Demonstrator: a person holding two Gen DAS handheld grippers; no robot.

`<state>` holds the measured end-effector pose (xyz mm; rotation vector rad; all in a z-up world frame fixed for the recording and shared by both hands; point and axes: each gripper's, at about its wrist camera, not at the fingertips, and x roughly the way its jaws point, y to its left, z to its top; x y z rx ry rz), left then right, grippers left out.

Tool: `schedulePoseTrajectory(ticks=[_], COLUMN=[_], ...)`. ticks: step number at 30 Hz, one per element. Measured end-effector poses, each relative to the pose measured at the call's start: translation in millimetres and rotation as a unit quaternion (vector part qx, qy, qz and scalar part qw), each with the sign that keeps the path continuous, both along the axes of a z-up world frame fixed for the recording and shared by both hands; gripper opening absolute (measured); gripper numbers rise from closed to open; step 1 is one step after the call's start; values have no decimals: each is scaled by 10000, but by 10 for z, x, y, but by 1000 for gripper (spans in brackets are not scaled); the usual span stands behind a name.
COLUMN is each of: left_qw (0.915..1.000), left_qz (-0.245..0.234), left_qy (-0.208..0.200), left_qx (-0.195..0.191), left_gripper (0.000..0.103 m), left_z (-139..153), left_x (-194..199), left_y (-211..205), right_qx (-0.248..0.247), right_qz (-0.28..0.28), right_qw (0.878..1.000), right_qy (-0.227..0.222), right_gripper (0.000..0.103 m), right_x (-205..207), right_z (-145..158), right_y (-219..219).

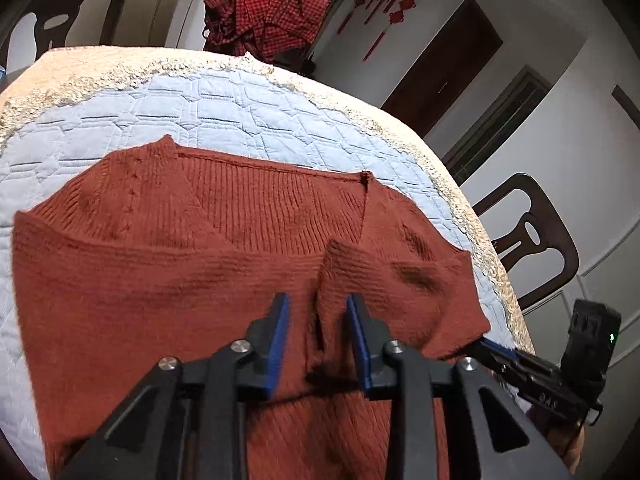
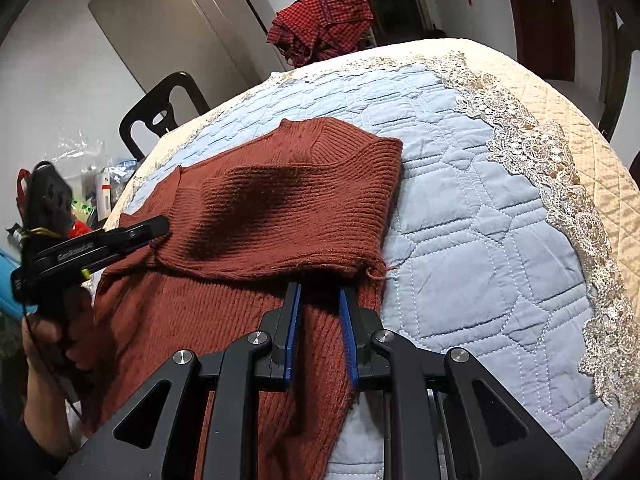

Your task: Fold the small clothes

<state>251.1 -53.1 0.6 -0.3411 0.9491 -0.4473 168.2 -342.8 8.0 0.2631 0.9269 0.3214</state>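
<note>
The rust-red knit sweater (image 1: 192,264) lies spread on the pale blue quilted cover (image 1: 224,112), part of it doubled over on itself. The left gripper (image 1: 318,336) has its blue-padded fingers apart, straddling a raised ridge of knit. The right gripper (image 2: 319,316) is parted too, over the sweater's edge by the fold. A red checked cloth (image 2: 324,20) sits beyond the far edge.

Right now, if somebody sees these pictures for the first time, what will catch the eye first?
The rust-red knitted sweater dominates, spread on the pale blue quilted cover of the table. The left hand-held gripper hangs open over a raised fold near the sweater's middle, and the right hand-held gripper hangs open at its edge. Behind, a red checked cloth lies heaped past the far edge.
</note>
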Motion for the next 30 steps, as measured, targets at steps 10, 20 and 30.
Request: schedulePoseTrajectory(ticks=[10,20,30], left_qw=[9991,9970,9974], left_qz=[-230,718,29], left_qy=[-339,-213,-622], left_qx=[120,185,349], left_gripper=[7,7,27], left_z=[145,206,405], left_x=[-70,-222,-211], left_y=[-186,207,-125], right_qx=[84,157,235], right_qz=[-1,-10,157], right_qw=[10000,9999,9991], right_qy=[7,-13,-329], right_gripper=[19,19,19], right_x=[-14,-21,-105], right_z=[-17,-28,179], right_y=[-45,-81,-15])
